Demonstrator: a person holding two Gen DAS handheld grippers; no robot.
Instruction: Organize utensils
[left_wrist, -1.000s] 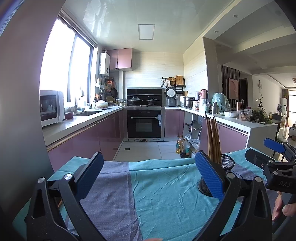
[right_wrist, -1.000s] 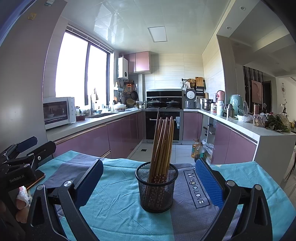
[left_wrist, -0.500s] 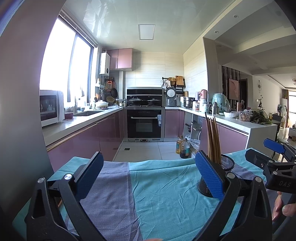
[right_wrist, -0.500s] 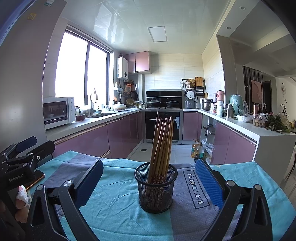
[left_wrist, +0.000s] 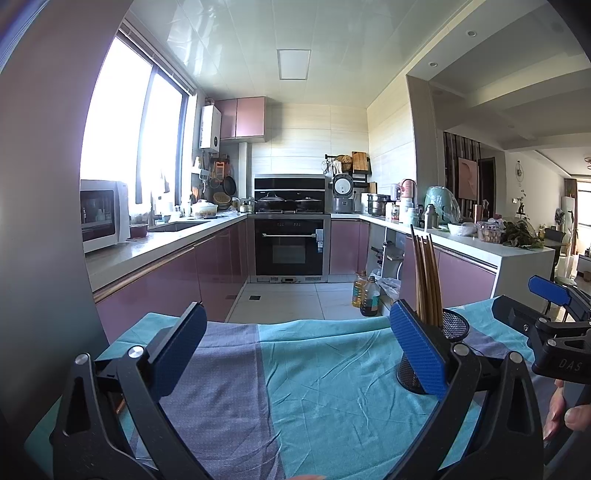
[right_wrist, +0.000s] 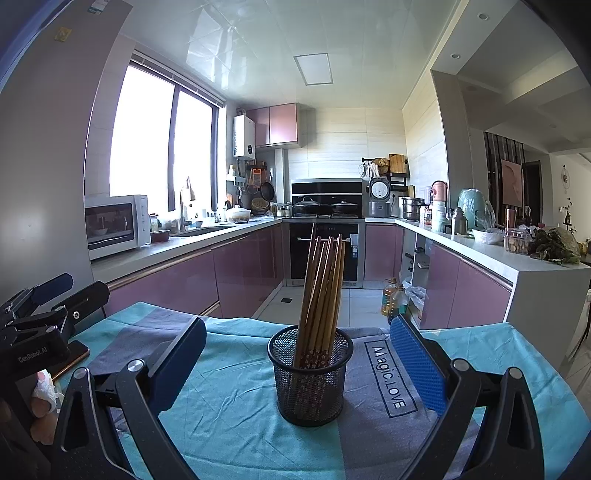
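Barely changing vs 1 s ago; holder (right_wrist: 310, 380) sitting same spot on cloth (right_wrist: 229, 406), chopsticks (right_wrist: 321, 288) leaning same way; hands holding steady, so prob. task finishing or not yet starting. Going L to R: L gripper (left_wrist: 299, 354) hovering over bare cloth, fingers spread wide, holding nothing; R gripper (right_wrist: 295, 365) framing holder, also spread, not touching. Counting: 1 holder, 2 grippers, approx. 8–10 chopsticks, too bunched for exact no.

One mesh holder (right_wrist: 310, 380), many chopsticks (right_wrist: 323, 291)
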